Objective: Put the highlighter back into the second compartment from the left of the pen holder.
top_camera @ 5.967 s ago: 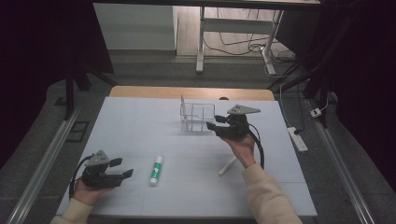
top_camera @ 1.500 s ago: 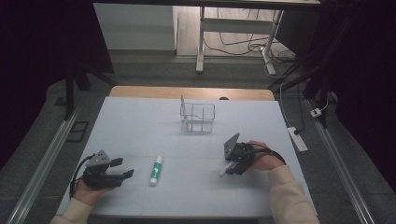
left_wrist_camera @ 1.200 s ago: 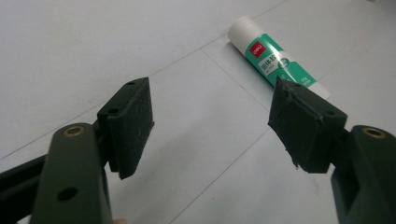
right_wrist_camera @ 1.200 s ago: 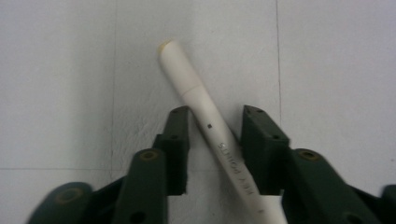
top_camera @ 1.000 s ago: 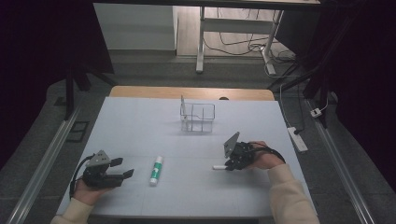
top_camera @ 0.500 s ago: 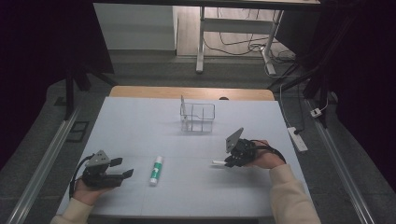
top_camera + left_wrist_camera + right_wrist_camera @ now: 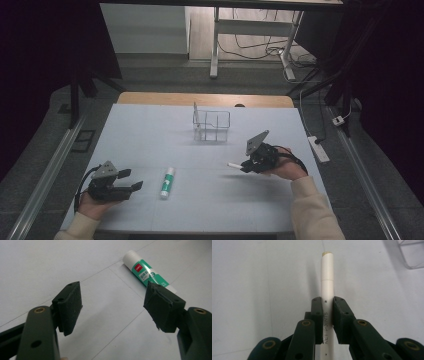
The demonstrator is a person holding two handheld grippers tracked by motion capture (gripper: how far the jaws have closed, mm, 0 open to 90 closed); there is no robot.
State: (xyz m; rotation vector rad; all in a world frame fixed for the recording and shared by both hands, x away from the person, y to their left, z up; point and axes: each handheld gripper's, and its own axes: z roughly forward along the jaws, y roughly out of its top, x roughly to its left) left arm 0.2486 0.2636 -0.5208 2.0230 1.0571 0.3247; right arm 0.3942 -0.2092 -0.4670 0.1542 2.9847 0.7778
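My right gripper is shut on a white marker pen, whose capped end sticks out to the left, a little above the table. A green and white glue stick lies on the pale table sheet at front centre. Resting at the front left, my left gripper is open, its jaws wide apart with nothing between them, pointing toward the glue stick. A wire basket stands behind the middle of the table.
The pale sheet covers the table, with a wooden edge at the back. A power strip lies on the floor off the right edge. Desk legs and cables stand beyond the table.
My right gripper came from beside the basket down to the pen at right centre, closed on it and has lifted it slightly, turning it to point left. The left gripper stayed put.
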